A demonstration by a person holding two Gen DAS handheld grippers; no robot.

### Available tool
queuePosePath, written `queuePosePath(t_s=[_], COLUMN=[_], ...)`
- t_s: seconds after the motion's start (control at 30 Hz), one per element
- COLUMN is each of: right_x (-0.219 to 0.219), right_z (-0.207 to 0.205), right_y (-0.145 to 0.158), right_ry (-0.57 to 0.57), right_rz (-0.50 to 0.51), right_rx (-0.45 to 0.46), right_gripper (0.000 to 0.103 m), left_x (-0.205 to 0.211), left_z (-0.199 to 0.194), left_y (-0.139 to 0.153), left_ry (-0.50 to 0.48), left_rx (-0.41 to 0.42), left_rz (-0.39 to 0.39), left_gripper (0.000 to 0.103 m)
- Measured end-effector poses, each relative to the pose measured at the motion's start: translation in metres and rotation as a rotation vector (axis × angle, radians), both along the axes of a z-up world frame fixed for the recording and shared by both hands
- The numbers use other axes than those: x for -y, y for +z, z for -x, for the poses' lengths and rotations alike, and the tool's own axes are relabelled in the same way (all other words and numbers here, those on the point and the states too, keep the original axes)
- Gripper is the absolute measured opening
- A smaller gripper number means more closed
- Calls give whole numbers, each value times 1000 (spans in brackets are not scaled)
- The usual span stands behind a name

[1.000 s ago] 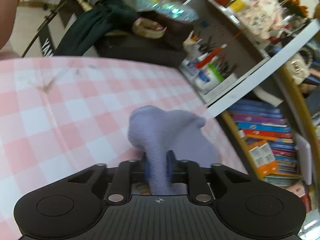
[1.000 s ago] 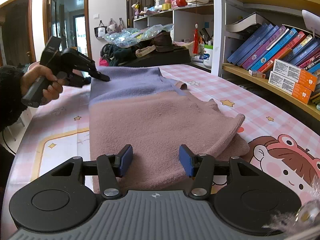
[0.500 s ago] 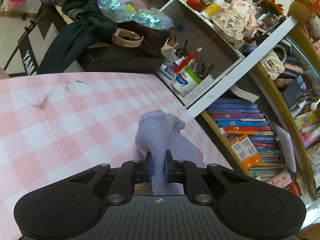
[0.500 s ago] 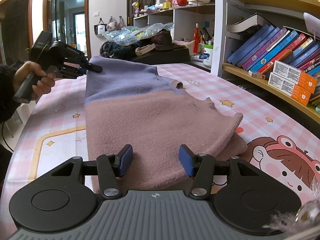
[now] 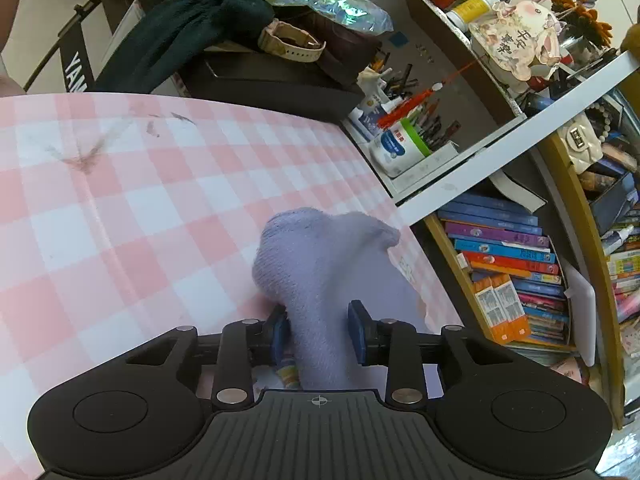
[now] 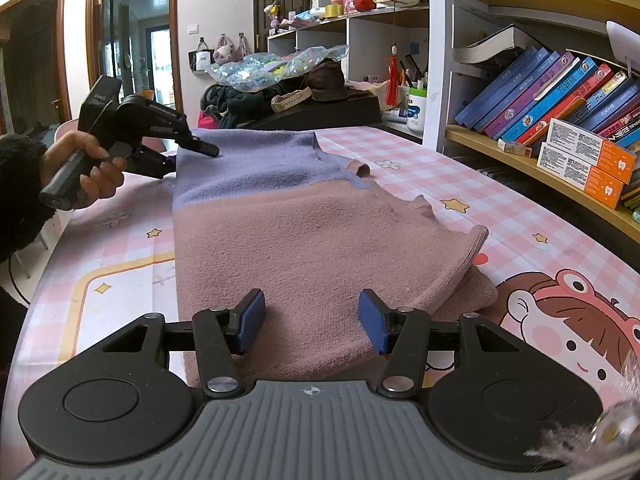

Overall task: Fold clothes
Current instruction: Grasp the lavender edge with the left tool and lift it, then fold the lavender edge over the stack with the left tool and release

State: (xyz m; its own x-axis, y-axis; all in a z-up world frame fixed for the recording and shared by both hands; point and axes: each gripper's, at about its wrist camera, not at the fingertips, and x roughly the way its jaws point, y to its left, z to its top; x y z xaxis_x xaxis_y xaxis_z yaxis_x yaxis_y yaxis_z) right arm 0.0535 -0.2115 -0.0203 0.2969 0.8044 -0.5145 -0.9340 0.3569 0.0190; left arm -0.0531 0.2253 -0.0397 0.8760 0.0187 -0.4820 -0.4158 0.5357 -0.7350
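A knit sweater (image 6: 304, 240), dusty pink with a lavender upper band, lies folded on the pink checked table (image 6: 120, 292). In the left wrist view a bunched lavender corner of the sweater (image 5: 320, 252) lies between the spread pads of my left gripper (image 5: 318, 334), which is open. The right wrist view shows that left gripper (image 6: 192, 158), held by a hand (image 6: 92, 168), at the sweater's far left corner. My right gripper (image 6: 312, 322) stands open over the near pink edge, its pads apart above the cloth.
A bookshelf (image 6: 560, 128) with books and boxes runs along the right side. At the far end of the table a dark case (image 6: 320, 114) carries piled clothes and plastic bags. A pen holder and lotion bottle (image 5: 396, 148) stand on a low shelf.
My left gripper's jaws have opened off the lavender corner, and the lifted far edge now lies lower on the table. My right gripper has stayed where it was.
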Motion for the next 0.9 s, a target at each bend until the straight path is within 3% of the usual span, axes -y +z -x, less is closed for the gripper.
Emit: queuePosePath(t_s=[0.2,0.4,0.7,0.9], right_x=[1,1,13,10], right_z=[0,2,-11,-7], right_y=[0,2,0,-2], right_ry=[-6,-38,6,2], right_rz=[-4,-1,-10,1], right_rx=[4,55,-32,-13], right_gripper=[50,43,48,49], left_x=[-6,-9,-6,17], left_z=[-7,-12,-8,-9], left_y=[-5,4,10,49], left_ry=[19,-9,-13,-65], left_rx=[5,8,45,129], left_rz=[18,-20,-26,-113], left_gripper=[18,16,15,14])
